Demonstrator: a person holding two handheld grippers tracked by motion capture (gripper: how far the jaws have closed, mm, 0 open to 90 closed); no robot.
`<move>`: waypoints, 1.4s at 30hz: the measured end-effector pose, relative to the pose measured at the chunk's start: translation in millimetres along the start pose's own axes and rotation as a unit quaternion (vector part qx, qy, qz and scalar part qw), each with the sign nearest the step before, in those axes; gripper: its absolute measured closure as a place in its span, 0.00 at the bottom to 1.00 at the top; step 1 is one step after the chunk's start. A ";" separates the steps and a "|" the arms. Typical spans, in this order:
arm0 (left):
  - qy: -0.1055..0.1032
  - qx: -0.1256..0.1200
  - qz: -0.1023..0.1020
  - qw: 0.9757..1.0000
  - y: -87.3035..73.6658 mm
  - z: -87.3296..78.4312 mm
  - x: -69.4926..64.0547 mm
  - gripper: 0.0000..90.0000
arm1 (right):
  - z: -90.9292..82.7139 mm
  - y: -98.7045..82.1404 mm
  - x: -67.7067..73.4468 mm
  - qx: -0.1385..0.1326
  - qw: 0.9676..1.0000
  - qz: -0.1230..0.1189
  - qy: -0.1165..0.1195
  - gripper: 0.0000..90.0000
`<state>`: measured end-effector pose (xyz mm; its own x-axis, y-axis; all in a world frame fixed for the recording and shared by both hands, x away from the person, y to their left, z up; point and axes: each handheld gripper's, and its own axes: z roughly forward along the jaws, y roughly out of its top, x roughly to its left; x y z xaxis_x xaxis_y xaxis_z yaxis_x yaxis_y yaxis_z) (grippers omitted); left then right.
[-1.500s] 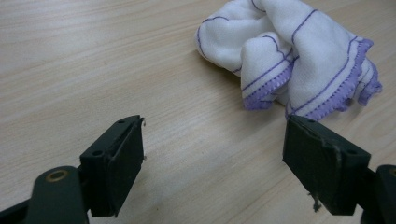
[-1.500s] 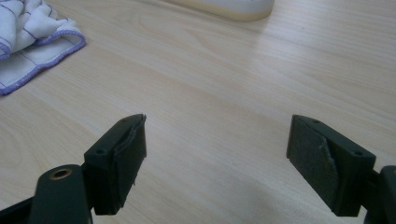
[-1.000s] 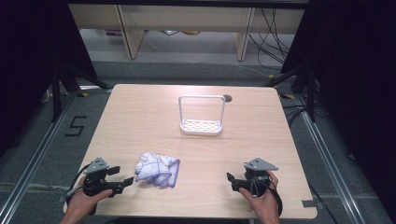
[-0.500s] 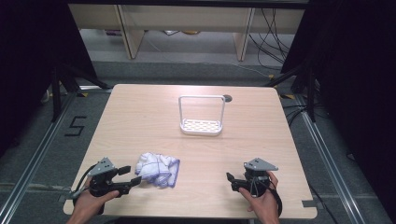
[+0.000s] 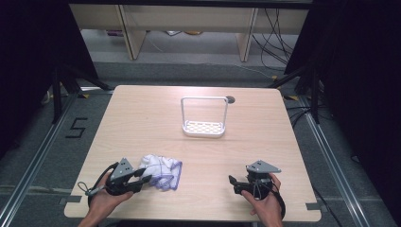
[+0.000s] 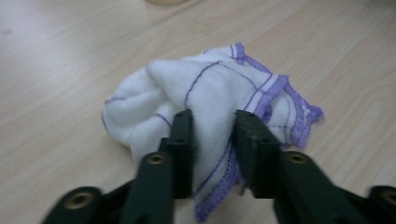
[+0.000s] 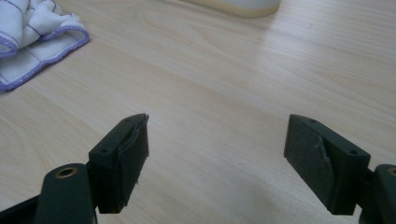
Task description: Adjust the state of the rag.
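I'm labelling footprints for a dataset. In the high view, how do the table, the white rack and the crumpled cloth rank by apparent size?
1. table, by far the largest.
2. white rack.
3. cloth.
The rack and cloth look close in size. The cloth lies nearer the camera and is bunched, so their order is unsure.

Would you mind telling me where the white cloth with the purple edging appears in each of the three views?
High view: the cloth lies crumpled at lower left, at the left gripper's tips.
Left gripper view: centre, a fold pinched between the jaws.
Right gripper view: top left corner.
Shared landmark: the white rack, cut by the top edge in both gripper views.
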<state>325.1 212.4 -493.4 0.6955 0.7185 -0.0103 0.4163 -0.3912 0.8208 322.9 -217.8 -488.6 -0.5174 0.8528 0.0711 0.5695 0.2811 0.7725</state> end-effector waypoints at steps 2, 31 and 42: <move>0.008 -0.012 0.013 1.000 7.0 -3.1 2.5 0.92 | -0.1 -0.3 0.4 0.002 1.000 0.006 0.002 0.26; -0.058 -0.137 0.027 0.988 117.0 -46.0 -8.9 0.94 | 4.2 23.0 67.0 -0.009 0.991 -0.035 0.129 0.30; -0.064 -0.143 0.020 0.987 117.7 -41.9 -7.0 0.94 | 36.7 43.4 131.3 -0.003 0.980 -0.103 0.168 0.37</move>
<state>344.7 185.4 -372.8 0.7845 0.6193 -0.0311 0.2164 -0.2265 0.9497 303.1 -77.5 -468.9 -0.8029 0.5847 0.1163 0.4279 0.4294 0.7953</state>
